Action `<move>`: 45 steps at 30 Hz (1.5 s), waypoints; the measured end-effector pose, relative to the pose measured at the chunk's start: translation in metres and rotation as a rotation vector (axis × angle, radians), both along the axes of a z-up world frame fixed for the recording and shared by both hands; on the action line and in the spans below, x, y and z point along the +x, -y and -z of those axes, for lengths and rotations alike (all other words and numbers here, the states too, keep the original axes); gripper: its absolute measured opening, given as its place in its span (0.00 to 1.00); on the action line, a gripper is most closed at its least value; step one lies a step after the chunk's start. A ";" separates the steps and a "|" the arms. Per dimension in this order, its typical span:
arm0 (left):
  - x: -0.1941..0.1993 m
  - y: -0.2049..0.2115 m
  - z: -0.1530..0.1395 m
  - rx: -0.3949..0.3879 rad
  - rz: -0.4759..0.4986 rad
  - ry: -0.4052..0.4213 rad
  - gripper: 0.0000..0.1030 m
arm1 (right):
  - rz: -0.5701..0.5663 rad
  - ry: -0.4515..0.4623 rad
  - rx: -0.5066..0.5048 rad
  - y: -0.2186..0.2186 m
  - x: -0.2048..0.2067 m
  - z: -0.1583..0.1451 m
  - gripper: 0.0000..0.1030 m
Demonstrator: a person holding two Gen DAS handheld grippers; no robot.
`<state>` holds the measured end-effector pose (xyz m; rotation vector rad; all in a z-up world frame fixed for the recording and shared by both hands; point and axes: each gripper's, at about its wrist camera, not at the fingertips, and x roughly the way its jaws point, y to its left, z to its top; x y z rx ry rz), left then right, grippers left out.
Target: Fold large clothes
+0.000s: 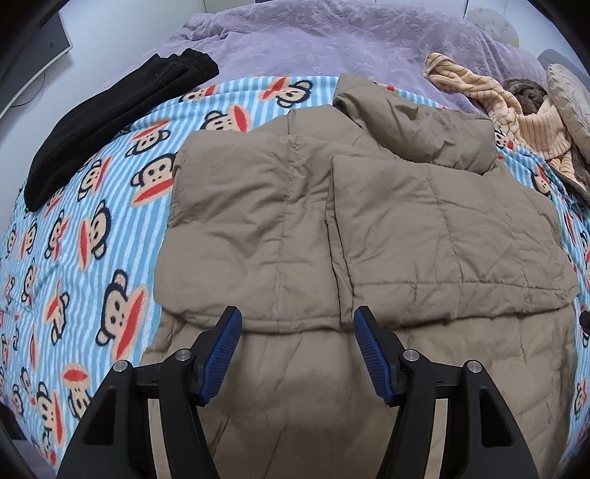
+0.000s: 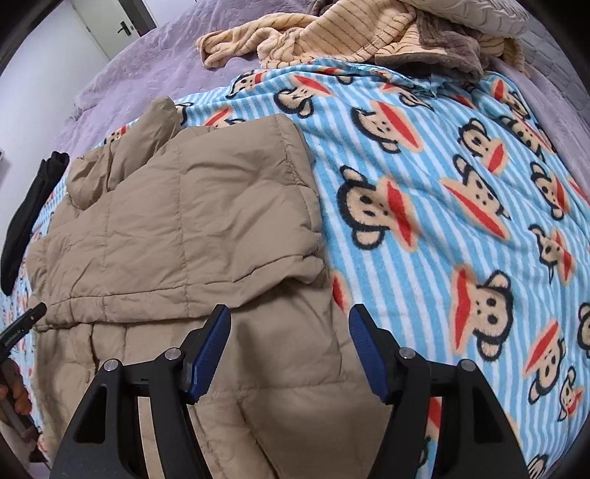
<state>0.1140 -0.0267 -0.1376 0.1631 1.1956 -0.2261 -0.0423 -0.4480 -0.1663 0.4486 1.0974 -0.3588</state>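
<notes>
A tan quilted jacket (image 1: 405, 221) lies on the monkey-print striped blanket (image 1: 92, 228), its upper half folded over the lower half, with the hem edge just beyond my fingertips. My left gripper (image 1: 298, 315) hovers above the jacket's near part, open with nothing between its blue pads (image 1: 221, 353). In the right wrist view the jacket (image 2: 166, 221) fills the left side, and my right gripper (image 2: 290, 313) hangs open over its right edge, also holding nothing. At the left edge of that view are a black tip of the other gripper and a person's hand (image 2: 14, 394).
A folded black garment (image 1: 110, 121) lies at the blanket's far left. A heap of beige striped clothing (image 1: 490, 99) and a grey pillow (image 1: 568, 99) sit at the far right on the purple bedcover (image 1: 332, 44). Bare blanket (image 2: 442, 184) stretches right of the jacket. A white door (image 2: 107, 25) stands beyond.
</notes>
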 end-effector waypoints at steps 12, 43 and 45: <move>-0.067 -0.022 -0.027 -0.005 -0.058 -0.056 0.99 | 0.045 0.000 0.235 -0.010 -0.052 -0.011 0.77; -0.151 -0.084 -0.026 0.081 -0.087 -0.196 0.99 | 0.056 -0.073 0.504 -0.084 -0.127 0.001 1.00; -0.155 -0.096 -0.019 0.084 -0.100 -0.207 0.99 | 0.087 -0.079 0.492 -0.089 -0.134 0.004 1.00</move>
